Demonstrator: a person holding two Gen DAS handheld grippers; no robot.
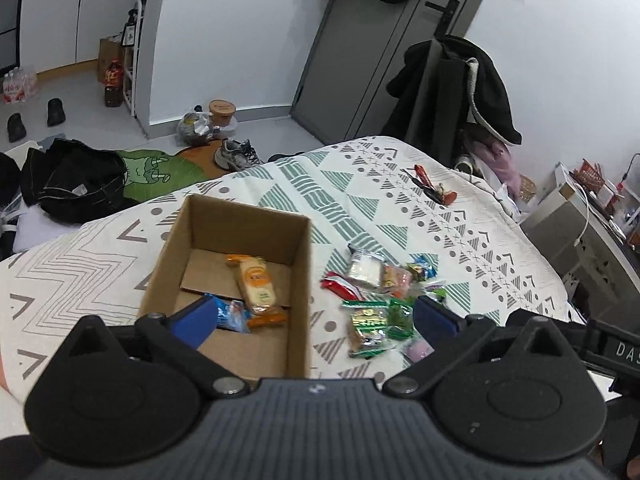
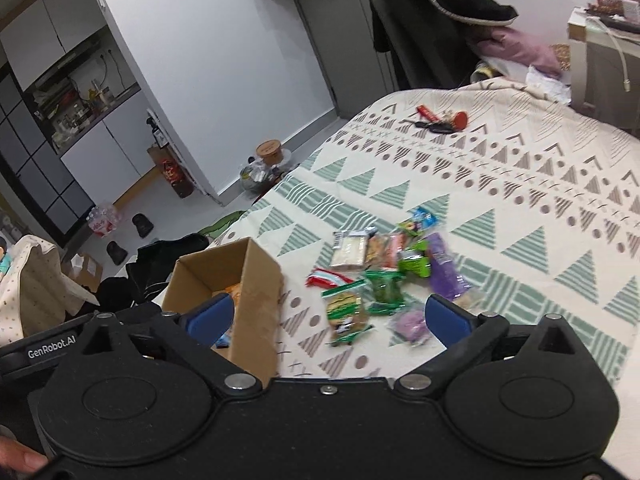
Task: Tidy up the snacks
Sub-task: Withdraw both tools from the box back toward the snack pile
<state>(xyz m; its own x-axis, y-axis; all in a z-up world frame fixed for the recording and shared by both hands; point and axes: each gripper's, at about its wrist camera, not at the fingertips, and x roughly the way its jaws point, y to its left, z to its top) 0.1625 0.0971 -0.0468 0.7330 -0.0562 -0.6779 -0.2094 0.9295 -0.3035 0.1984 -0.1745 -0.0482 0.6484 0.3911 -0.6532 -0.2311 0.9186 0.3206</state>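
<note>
Item: cardboard box (image 1: 240, 280), under your left gripper (image 1: 312, 318), holding 2 packets, 1 orange-and-cream (image 1: 256, 284), 1 blue (image 1: 232, 314).
Item: snack pile (image 2: 384, 280) loose on the bedspread (image 2: 520, 200), just ahead of your right gripper (image 2: 328, 318).
Both grippers: jaws spread wide, nothing held.
Step, as judged: between picks. Next: lower onto 1 packet, close, carry left to the box.

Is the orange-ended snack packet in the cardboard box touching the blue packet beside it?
Touching. The left wrist view shows the orange-ended packet lying over the blue packet's edge inside the cardboard box, no gap between them.
</note>
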